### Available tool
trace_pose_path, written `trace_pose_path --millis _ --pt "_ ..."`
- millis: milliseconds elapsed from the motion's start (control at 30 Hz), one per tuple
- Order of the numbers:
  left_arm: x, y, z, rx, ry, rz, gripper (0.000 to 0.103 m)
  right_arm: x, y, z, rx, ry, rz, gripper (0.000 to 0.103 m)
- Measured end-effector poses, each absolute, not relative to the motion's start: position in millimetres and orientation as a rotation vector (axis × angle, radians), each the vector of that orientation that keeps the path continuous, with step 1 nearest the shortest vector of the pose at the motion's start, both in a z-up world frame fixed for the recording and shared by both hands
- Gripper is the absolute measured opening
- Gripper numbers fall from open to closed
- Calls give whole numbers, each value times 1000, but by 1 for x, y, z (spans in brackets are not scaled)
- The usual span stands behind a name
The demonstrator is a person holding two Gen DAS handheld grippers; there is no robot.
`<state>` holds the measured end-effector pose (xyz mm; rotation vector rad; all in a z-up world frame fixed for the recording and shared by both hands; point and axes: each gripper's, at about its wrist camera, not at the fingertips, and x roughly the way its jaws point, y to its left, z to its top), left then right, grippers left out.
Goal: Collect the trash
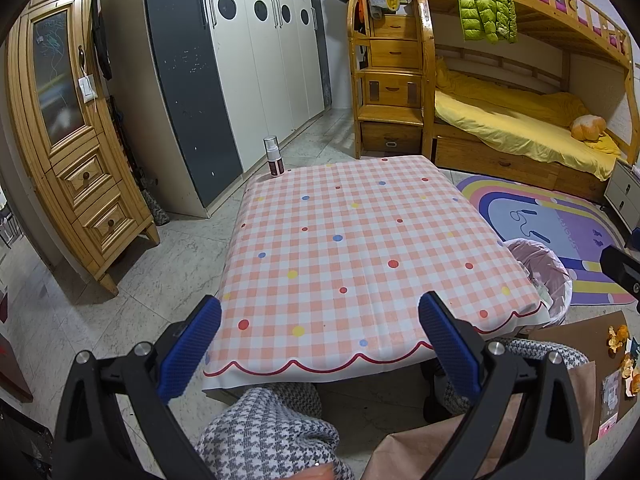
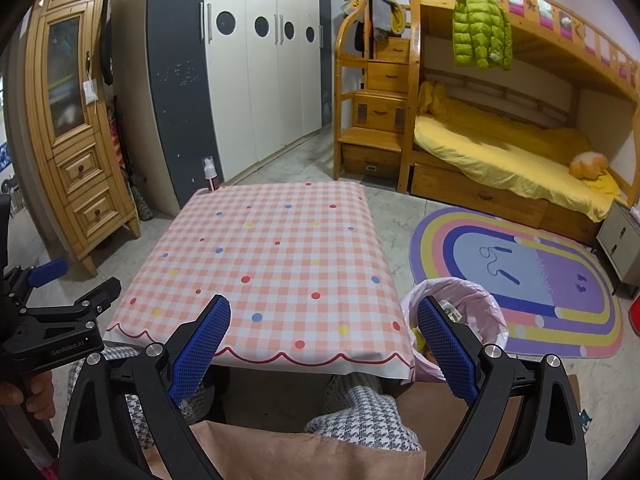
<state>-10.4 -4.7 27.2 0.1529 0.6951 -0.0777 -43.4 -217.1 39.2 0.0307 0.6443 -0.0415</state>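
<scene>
A low table with a pink checked cloth (image 1: 352,248) (image 2: 272,264) stands in front of me, bare except for a small spray bottle (image 1: 273,156) (image 2: 210,174) at its far left corner. A bin lined with a pink bag (image 1: 544,276) (image 2: 460,312) sits on the floor at the table's near right corner, with scraps inside. Orange peels (image 1: 618,338) and a small packet (image 1: 612,392) lie on brown paper at the right edge of the left wrist view. My left gripper (image 1: 320,344) (image 2: 60,296) is open and holds nothing. My right gripper (image 2: 324,348) is open too, over the table's near edge.
A person's knees in houndstooth trousers (image 1: 272,432) (image 2: 360,412) are below both grippers, with brown paper (image 2: 288,452) across them. A wooden cabinet (image 1: 68,148) stands left, a white wardrobe (image 1: 256,60) behind, a bunk bed (image 1: 520,120) right. A rainbow rug (image 2: 520,280) covers the floor at the right.
</scene>
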Motion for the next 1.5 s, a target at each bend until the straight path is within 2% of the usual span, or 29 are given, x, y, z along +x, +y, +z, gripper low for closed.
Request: trace_pose_path --millis 1233,1500 --pt "-9 -2 24 155 693 -72 96 -43 -220 38 45 632 -46 93" --pt "9 -7 8 135 756 -98 96 -43 -289 21 153 570 -157 93"
